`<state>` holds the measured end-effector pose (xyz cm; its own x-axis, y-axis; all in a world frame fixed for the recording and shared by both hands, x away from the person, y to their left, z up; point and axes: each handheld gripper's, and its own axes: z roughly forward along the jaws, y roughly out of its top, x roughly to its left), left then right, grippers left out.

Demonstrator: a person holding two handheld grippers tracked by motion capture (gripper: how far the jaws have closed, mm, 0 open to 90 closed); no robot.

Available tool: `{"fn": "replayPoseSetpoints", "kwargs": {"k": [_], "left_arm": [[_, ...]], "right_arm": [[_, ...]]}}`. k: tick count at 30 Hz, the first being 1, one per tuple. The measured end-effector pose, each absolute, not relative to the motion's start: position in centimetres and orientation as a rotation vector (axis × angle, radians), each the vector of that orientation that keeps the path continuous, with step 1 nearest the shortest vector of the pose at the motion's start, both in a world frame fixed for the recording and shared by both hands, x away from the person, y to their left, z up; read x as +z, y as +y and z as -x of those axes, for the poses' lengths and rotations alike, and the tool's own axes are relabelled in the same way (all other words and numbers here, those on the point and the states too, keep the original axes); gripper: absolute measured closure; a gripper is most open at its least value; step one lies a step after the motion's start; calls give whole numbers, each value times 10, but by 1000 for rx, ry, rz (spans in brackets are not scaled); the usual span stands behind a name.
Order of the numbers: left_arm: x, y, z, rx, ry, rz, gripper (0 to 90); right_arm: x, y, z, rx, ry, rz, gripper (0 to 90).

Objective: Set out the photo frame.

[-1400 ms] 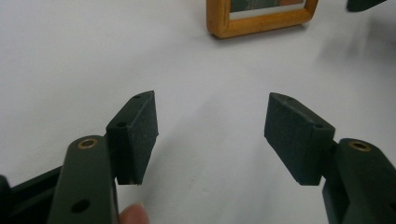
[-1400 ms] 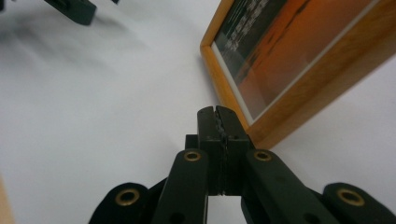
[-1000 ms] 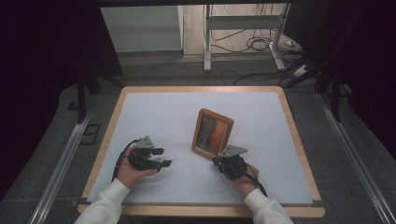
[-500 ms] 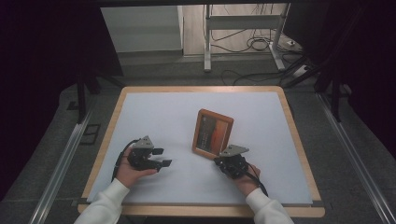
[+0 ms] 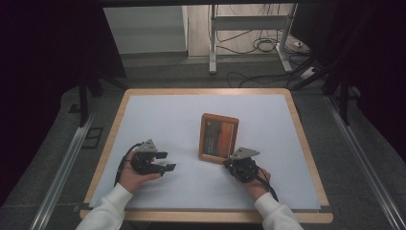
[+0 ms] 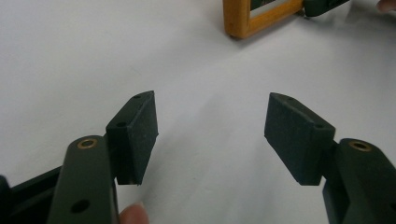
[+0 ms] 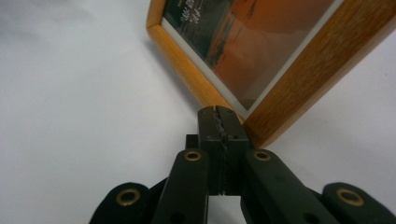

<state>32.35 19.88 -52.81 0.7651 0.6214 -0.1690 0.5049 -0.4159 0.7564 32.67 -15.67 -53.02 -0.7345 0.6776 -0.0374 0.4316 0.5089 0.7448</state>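
A wooden picture frame (image 5: 219, 136) with an orange and dark picture lies flat on the white table top (image 5: 167, 120), a little right of the middle. My right gripper (image 5: 230, 163) is shut, its pads pressed together with nothing between them. In the right gripper view its tips (image 7: 218, 112) rest against the near corner of the frame (image 7: 299, 70). My left gripper (image 5: 167, 161) lies to the left in a hand, apart from the frame. It is open, with bare table between its pads (image 6: 140, 126). The frame's corner (image 6: 254, 21) appears far off in the left gripper view.
The table has a light wooden rim (image 5: 115, 134). Beyond its far edge stand a metal rack's legs (image 5: 210, 43) and loose cables (image 5: 258, 45) on the floor. Metal rails (image 5: 62, 167) run along both sides. White sleeves come in from the bottom.
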Motion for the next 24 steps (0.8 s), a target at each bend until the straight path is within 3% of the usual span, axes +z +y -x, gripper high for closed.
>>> {"fn": "replayPoseSetpoints", "kwargs": {"k": [24], "left_arm": [[-529, 199, -324, 172, 841, -2101, 341]], "right_arm": [[-527, -166, -326, 1077, 2400, -917, 898]]}}
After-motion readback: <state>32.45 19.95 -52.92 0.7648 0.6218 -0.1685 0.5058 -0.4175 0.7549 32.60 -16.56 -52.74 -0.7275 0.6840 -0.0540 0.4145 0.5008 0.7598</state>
